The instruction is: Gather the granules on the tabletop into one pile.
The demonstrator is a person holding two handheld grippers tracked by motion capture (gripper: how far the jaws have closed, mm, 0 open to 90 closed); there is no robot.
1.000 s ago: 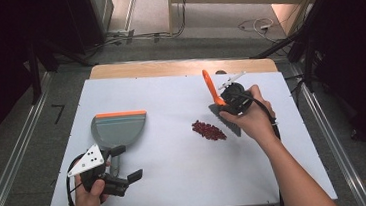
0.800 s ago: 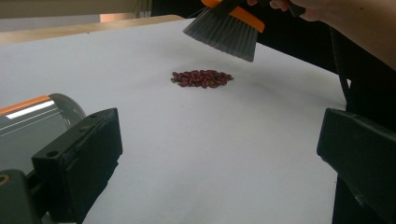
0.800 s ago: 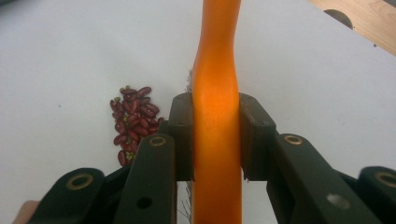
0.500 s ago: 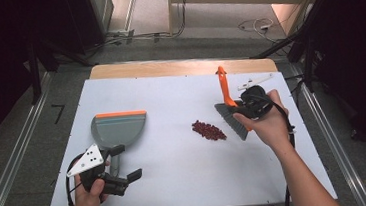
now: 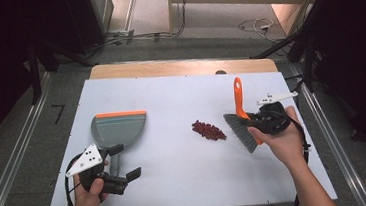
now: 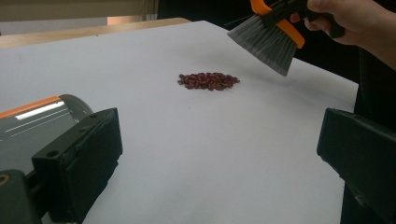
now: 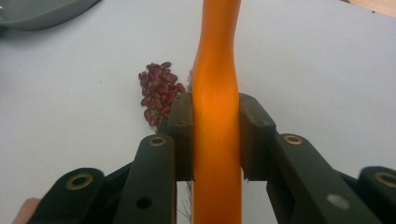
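A small heap of red beans (image 5: 208,130) (image 6: 208,80) (image 7: 159,95) lies on the white table (image 5: 170,96), right of centre. My right gripper (image 5: 256,123) (image 7: 215,135) is shut on the orange handle (image 7: 215,70) of a hand brush (image 5: 242,120). The brush's grey bristles (image 5: 240,131) (image 6: 264,41) hang just right of the beans, apart from them. A grey dustpan (image 5: 121,128) (image 6: 32,126) with an orange lip lies flat at the left. My left gripper (image 5: 125,162) (image 6: 219,154) sits at the dustpan's handle end, open, with nothing between its fingers.
A wooden strip (image 5: 183,67) runs along the table's far edge. Metal rails (image 5: 10,163) flank the table on the floor, and cables (image 5: 257,25) lie beyond it. Bare table surface stretches between dustpan and beans.
My right hand has carried the brush rightwards and nearer, off the beans' far side to their right. The handle now points straight away. The left hand has stayed put.
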